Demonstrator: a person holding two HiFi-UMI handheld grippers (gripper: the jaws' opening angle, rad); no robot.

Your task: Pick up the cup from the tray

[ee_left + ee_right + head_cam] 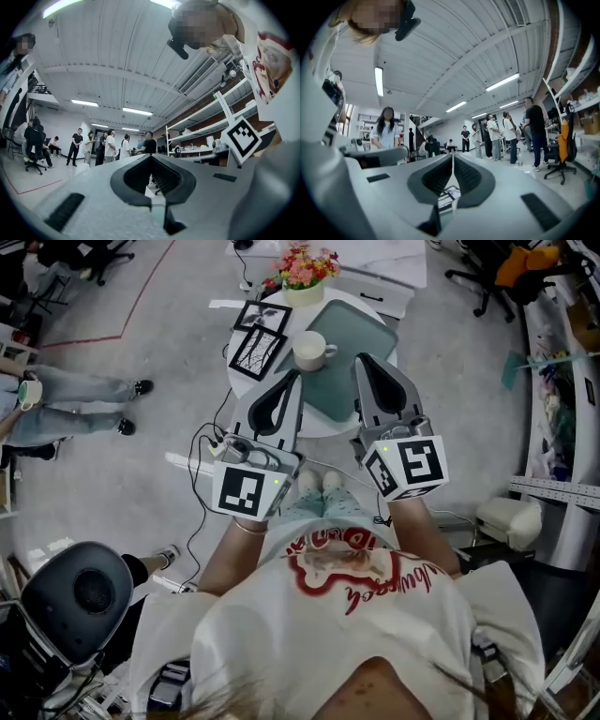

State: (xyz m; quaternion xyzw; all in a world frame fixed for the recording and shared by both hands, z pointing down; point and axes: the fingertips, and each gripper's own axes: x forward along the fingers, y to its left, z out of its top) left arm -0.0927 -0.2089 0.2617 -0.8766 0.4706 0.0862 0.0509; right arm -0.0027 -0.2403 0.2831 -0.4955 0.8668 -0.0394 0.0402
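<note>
Round desk bearing tray; cup upright at tray's left edge. Left hand-held gripper and right hand-held gripper at tray's near side, jaws together, empty. Approach step; next, part jaws around cup.

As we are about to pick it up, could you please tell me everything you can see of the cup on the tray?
The cup is a white, ceramic-looking mug with a wide round mouth and one handle turned towards the middle of the teal tray. It stands upright at that tray's left edge. Whether it holds anything cannot be told. Nothing grips it; the left gripper, shut, ends close beside it.
</note>
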